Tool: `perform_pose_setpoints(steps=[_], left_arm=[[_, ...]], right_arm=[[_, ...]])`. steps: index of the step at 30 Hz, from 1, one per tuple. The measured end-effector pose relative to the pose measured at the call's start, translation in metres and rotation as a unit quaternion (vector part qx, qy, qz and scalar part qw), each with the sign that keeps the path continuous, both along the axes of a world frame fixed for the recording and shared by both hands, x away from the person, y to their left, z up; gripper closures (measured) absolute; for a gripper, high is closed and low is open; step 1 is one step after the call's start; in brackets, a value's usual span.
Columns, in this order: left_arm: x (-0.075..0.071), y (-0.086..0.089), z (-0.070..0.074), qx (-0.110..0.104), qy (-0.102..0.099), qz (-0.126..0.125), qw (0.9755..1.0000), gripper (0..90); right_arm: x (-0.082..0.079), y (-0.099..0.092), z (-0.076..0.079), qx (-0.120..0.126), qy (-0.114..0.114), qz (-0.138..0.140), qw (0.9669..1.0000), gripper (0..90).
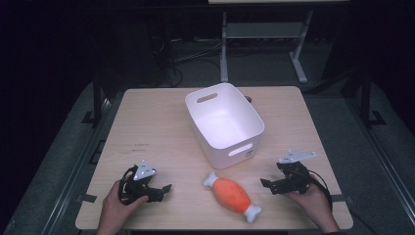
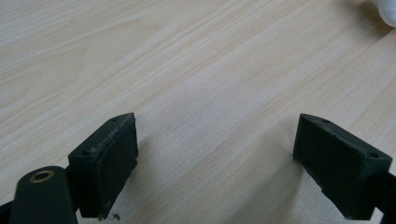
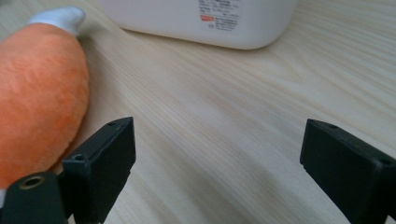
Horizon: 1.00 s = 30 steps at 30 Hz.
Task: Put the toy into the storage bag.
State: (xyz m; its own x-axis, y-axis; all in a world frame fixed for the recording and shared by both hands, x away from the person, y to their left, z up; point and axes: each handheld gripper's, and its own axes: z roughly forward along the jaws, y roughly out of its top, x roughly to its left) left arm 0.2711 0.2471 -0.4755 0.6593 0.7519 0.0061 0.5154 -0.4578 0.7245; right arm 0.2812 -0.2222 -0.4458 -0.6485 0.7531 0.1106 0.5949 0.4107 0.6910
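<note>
Plush drumstick toy, orange in the body with white knobs at both ends, lies flat on the wooden surface between my two hands, just in front of the white bin and apart from it. I judge the job to be putting this toy into the bin, and by that reading nothing is done yet: the bin is empty, the toy is on the wood, and neither hand has it. My right claw sits just to the toy's right, pointed toward it, jaws spread with only bare wood between them; in the right gripper view the orange plush lies just beside the left jaw, and I can't tell whether it brushes it. My left claw rests on the other side, near the toy but apart from it, jaws wide and holding nothing, with a white knob at the far corner of its view. What is left, as I see it, is the whole grasp, lift and drop. As for writing, the bin's near wall carries a small sticker with a red mark and fine print, too small for me to read; I find no brand anywhere else.
</note>
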Motion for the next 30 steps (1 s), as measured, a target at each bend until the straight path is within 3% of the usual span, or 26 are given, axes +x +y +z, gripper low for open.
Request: perform_pose_setpoints(steps=[18,30], left_arm=[[0.000,0.000,0.000,0.000,0.000,0.000,1.0000,13.0],[0.000,0.000,0.000,0.000,0.000,0.000,1.0000,13.0]], right_arm=[[-0.004,0.021,0.015,-0.004,-0.004,0.031,0.9995,10.0],[-0.007,0.037,0.025,0.008,-0.003,0.057,0.9984,10.0]])
